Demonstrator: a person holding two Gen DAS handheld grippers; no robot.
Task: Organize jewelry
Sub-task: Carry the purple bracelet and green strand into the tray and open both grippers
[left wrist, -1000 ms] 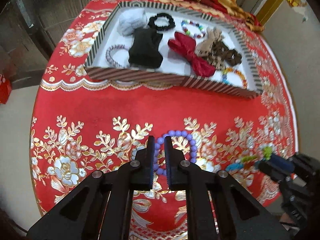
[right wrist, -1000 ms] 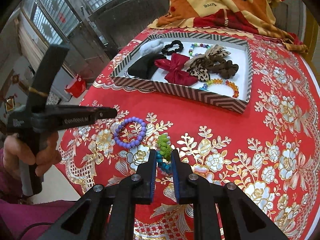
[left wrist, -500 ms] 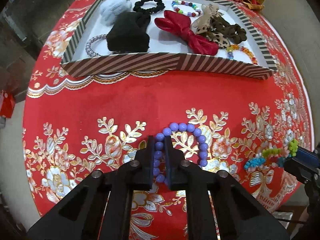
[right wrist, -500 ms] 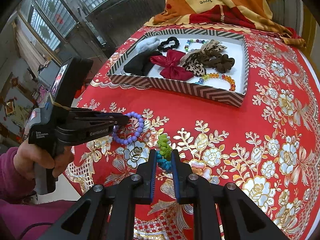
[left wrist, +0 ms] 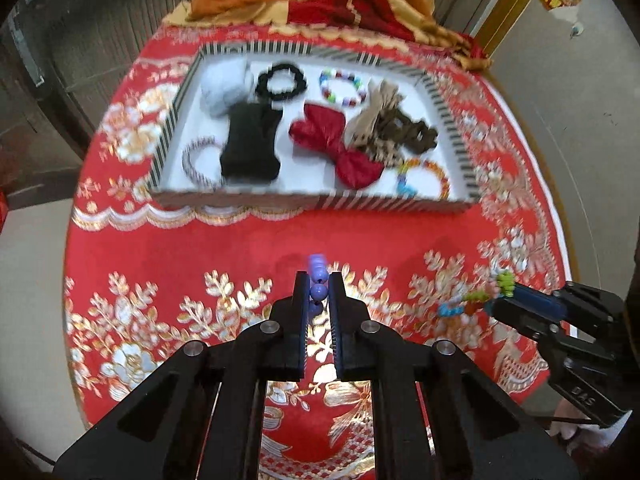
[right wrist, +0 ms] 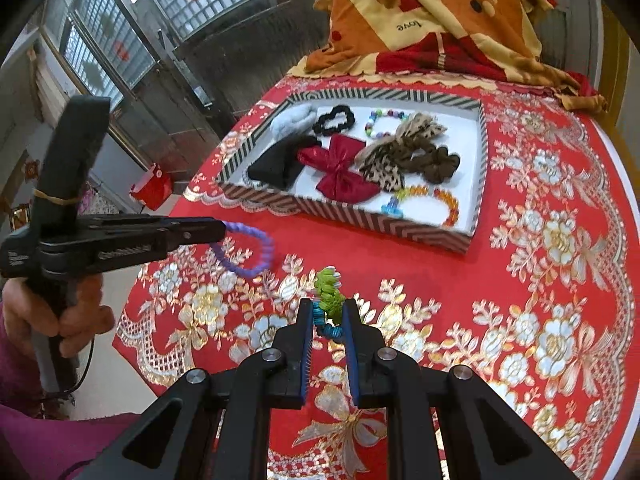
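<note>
My left gripper (left wrist: pixel 319 285) is shut on a purple bead bracelet (left wrist: pixel 318 276). In the right wrist view that bracelet (right wrist: pixel 250 250) hangs from the left gripper (right wrist: pixel 218 230), lifted above the red cloth. My right gripper (right wrist: pixel 327 312) is shut on a green and blue bracelet (right wrist: pixel 329 292); in the left wrist view the right gripper (left wrist: pixel 500 300) holds it (left wrist: pixel 476 298) at the right. A striped tray (left wrist: pixel 312 202) with a white floor lies ahead and holds several hair bows, scrunchies and bead bracelets.
A round table with a red and gold floral cloth (right wrist: pixel 540 300) carries everything. A folded orange and red blanket (right wrist: pixel 432 20) lies behind the tray. The tray holds a red bow (left wrist: pixel 340 148), a black bow (left wrist: pixel 250 146) and an orange bracelet (left wrist: pixel 430 176). The table edge drops off at left.
My left gripper has lifted the purple bracelet off the cloth; it hangs edge-on between the fingers. My right gripper has raised the green and blue bracelet slightly.
</note>
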